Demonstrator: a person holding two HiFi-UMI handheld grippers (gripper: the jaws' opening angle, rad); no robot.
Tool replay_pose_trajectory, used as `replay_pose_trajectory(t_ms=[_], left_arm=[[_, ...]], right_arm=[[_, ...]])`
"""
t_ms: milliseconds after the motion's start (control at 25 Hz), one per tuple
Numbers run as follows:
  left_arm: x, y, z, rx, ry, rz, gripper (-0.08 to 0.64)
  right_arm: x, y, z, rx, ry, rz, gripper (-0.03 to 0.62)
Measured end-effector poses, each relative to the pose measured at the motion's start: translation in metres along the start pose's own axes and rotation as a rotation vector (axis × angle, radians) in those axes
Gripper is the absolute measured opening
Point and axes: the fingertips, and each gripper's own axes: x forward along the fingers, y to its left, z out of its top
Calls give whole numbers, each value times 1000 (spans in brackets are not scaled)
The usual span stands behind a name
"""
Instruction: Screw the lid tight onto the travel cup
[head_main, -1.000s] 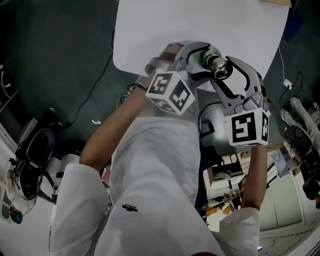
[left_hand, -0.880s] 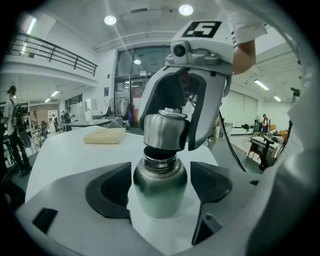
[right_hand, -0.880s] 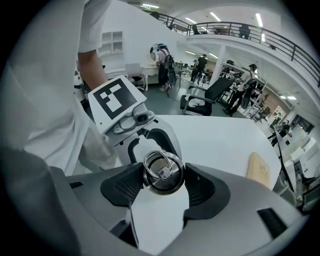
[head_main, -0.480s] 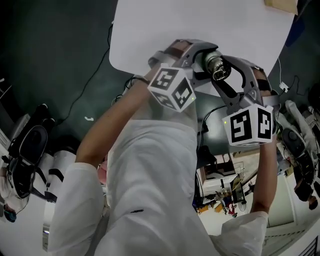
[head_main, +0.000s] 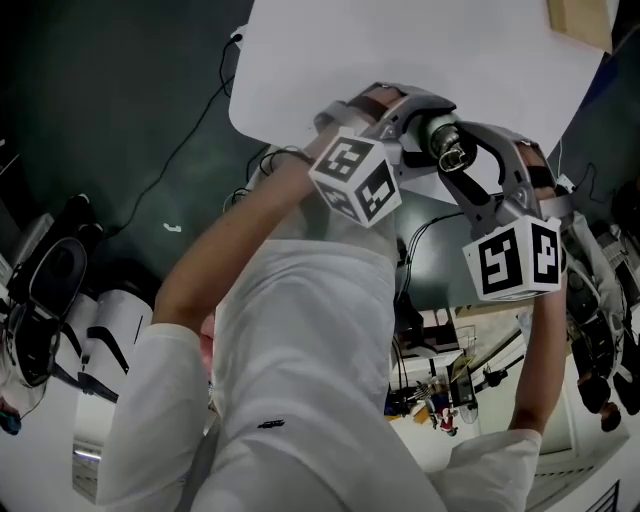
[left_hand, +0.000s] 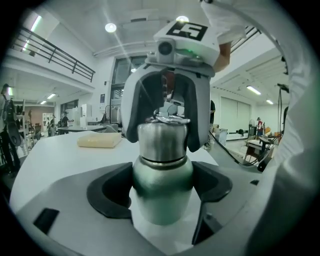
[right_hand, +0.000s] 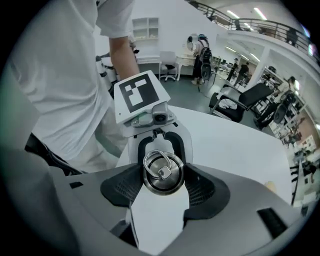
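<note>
- Cup status: travel cup (left_hand: 162, 175) sits dead centre of the left gripper view, with the left gripper (left_hand: 164, 192) clamped on its greenish body from both sides.
- Metal lid (right_hand: 163, 172) is seated on the cup's neck, mid-frame in the right gripper view.
- Right gripper (right_hand: 163, 181) comes at it from above, pads squeezing the lid's rim on either side.
- In the head view it's all upper right of centre, over the white table (head_main: 400, 50) edge.

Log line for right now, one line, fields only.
left gripper: shut on travel cup; right gripper: shut on lid, from above; lid: seated on cup
</note>
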Motion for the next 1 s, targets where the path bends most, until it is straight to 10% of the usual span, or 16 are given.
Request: replay_pose_trajectory(t_ms=[600, 1000], left_arm=[[1, -3, 3, 2, -9, -4, 348], [0, -1, -4, 4, -8, -14, 348]], right_arm=[[-8, -6, -2, 417, -167, -259, 253], [-20, 5, 13, 233, -96, -98, 279]])
